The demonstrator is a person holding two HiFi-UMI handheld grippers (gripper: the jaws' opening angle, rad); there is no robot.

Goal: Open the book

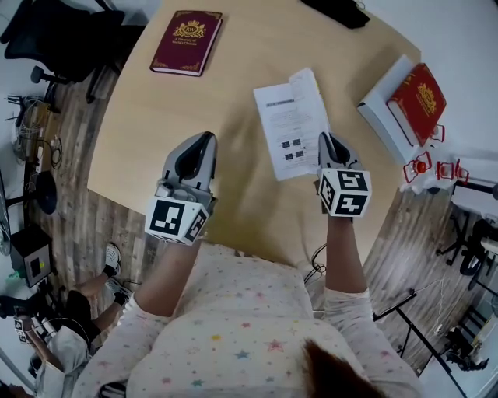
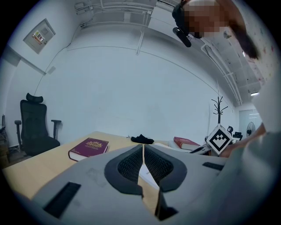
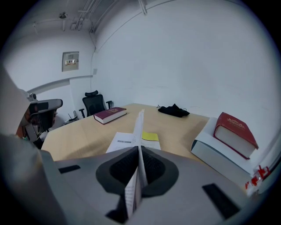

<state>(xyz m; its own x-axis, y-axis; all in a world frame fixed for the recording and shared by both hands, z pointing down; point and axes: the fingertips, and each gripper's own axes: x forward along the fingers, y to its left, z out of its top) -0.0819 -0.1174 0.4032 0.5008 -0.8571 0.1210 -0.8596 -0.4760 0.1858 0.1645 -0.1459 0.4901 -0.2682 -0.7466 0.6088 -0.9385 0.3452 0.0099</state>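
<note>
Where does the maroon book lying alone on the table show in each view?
Head view: maroon book, top left, flat on the table.
Left gripper view: maroon book, lower left, right of the black chair.
Right gripper view: maroon book, left of centre, below the black chair.
Shared landmark: black cloth at the table's far edge, in all three.

Nothing is legible: print on the booklet and maroon book is too small.
</note>
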